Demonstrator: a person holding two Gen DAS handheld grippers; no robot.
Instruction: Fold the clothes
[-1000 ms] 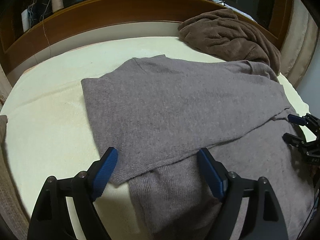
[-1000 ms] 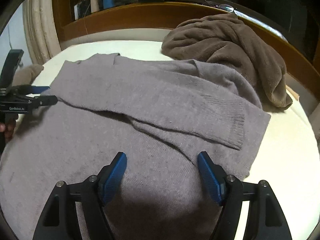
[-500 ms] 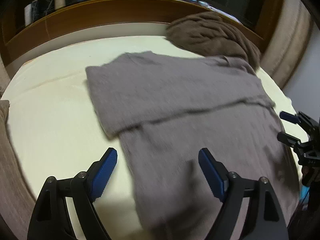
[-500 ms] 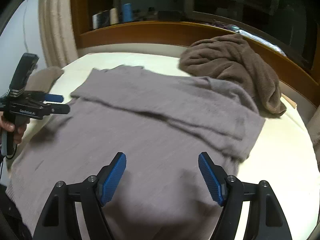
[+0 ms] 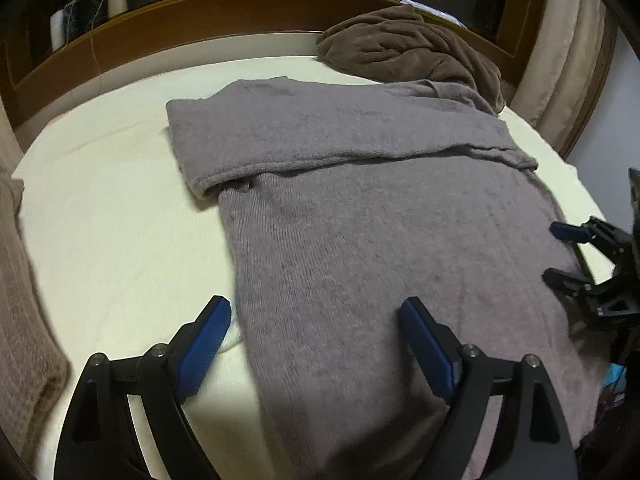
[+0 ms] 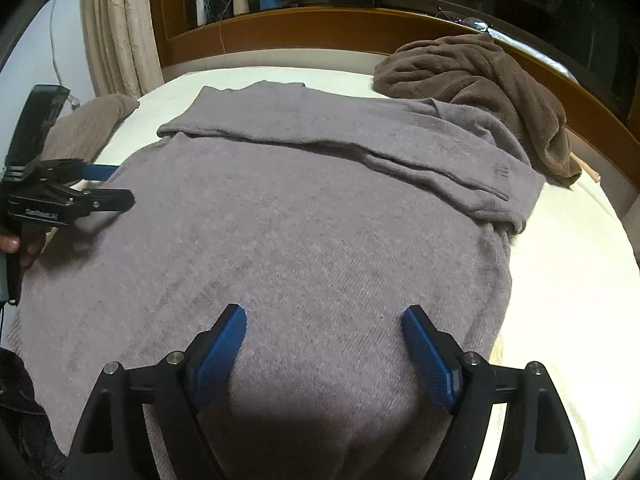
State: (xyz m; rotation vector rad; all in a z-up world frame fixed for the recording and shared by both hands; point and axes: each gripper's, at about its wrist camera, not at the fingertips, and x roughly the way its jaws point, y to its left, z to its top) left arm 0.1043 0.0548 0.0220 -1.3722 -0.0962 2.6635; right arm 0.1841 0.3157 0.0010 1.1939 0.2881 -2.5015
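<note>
Lying flat on the cream bed (image 5: pixel 100 208), grey sweater (image 5: pixel 380 240) is running lengthwise from near edge toward headboard (image 5: pixel 200 20), sleeves folded across its far end. Brown blanket (image 6: pixel 480 80) is sitting bunched beyond it. Versus a second ago, both tongs are sitting back nearer the hem. Left tongs (image 5: pixel 314 336) and right tongs (image 6: pixel 324 344) are opening, pads apart, gripping nothing.

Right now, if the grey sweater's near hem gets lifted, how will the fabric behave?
The grey sweater will probably be floppy: its folded sleeves already drape and sag at the edges. Its fuzzy knit will likely cling to the cream bed cover rather than slide. Lifted at one point only, the hem would probably droop, so both corners seem safer.
</note>
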